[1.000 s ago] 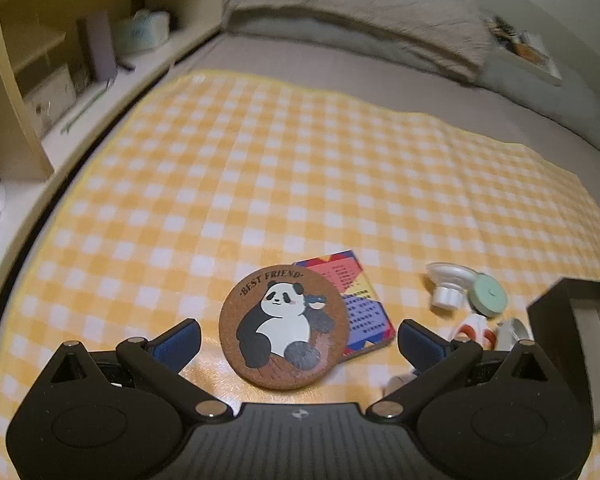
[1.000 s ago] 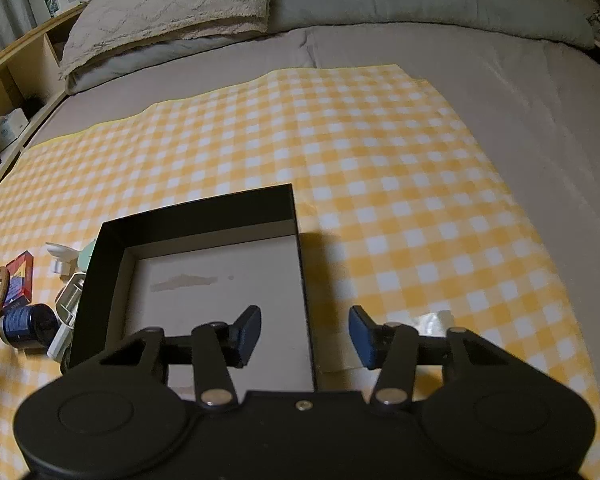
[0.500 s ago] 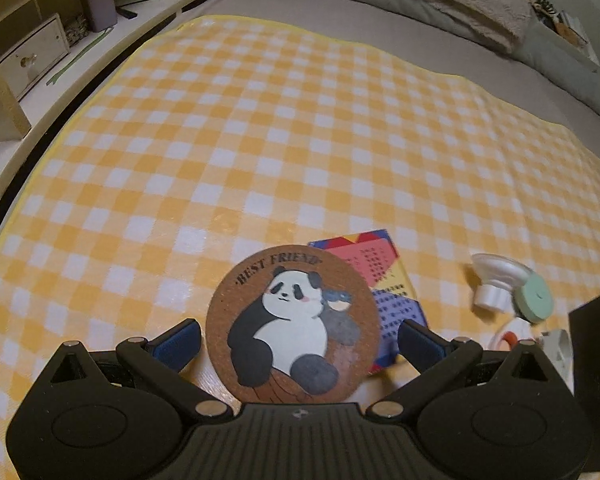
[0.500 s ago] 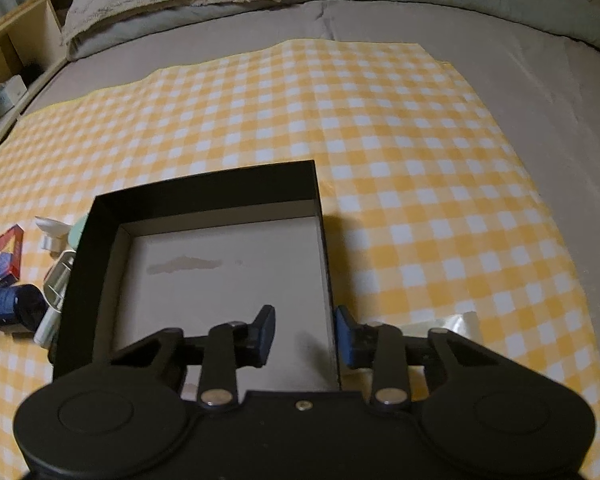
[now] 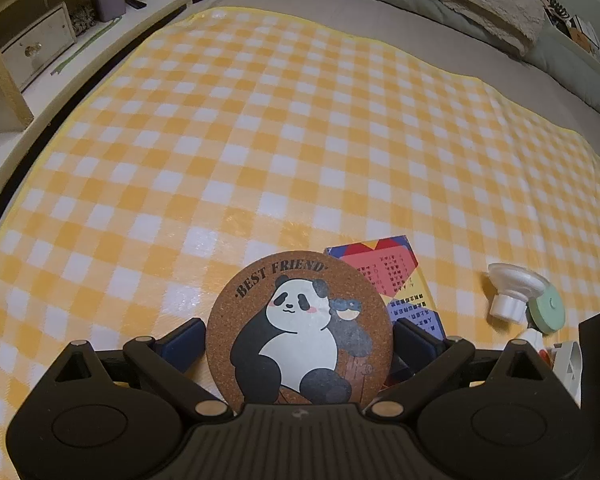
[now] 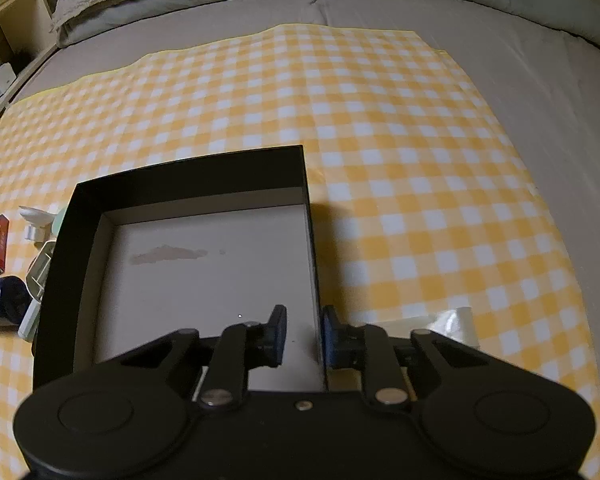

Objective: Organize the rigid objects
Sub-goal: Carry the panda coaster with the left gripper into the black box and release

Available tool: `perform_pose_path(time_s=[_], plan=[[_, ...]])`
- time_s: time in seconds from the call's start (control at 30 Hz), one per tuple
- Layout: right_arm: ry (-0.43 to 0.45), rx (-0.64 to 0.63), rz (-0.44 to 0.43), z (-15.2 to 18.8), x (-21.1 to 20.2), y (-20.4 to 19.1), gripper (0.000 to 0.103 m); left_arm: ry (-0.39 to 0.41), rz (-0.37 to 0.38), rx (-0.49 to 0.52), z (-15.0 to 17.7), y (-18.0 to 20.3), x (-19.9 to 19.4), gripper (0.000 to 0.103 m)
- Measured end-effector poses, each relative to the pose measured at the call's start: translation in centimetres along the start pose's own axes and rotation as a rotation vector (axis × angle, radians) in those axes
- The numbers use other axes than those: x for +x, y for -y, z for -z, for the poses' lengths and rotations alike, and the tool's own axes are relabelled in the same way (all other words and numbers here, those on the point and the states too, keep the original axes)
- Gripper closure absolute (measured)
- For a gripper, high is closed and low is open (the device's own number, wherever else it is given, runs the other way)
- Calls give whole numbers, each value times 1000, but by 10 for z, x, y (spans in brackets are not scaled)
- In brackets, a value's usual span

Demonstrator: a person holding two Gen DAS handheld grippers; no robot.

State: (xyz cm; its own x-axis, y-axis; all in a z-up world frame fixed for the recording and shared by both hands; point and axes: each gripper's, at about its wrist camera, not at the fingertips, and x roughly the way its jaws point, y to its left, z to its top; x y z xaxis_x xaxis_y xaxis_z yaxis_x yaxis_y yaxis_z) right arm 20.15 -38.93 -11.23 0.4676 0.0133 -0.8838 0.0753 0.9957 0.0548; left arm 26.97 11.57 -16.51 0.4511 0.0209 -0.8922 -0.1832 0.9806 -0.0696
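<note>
On the grey bed [image 6: 440, 12], a glossy yellow-and-white checked cloth [image 5: 300, 140] lies flat under everything. Your rectangular black box [image 6: 188, 168] sits open on it, matte walls around a pale, scuffed floor. Left of the box lie the smaller rigid pieces: a flat colour-printed card [image 5: 396, 280], a white funnel-shaped plastic part [image 5: 512, 288] touching a mint disc [image 5: 546, 310], and a dark blue cylinder [image 6: 0, 292]. The round cork coaster [image 5: 300, 328], grainy and printed with a panda, overlaps the card. Your left gripper [image 5: 298, 336] straddles the coaster, fingers open, with a narrow gap at each edge; a second ago it hung higher and short of the coaster. Your right gripper [image 6: 302, 340] has just been closing across the box's right wall, one finger inside, one outside, pads not yet pressing.
</note>
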Motion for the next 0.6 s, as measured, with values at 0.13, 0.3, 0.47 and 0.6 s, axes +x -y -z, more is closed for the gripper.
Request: perform_pose_path(time_s=[0.13, 0.3, 0.47, 0.6], plan=[[1, 15, 19, -2, 1, 3, 97, 17, -6, -14, -1, 8, -14, 5], [12, 20, 25, -3, 1, 6, 99, 36, 7, -26, -5, 7, -27, 5], [17, 9, 35, -5, 2, 3, 99, 66, 31, -41, -8, 8, -51, 5], [16, 6, 42, -2, 1, 2, 99, 91, 69, -44, -12, 24, -71, 5]])
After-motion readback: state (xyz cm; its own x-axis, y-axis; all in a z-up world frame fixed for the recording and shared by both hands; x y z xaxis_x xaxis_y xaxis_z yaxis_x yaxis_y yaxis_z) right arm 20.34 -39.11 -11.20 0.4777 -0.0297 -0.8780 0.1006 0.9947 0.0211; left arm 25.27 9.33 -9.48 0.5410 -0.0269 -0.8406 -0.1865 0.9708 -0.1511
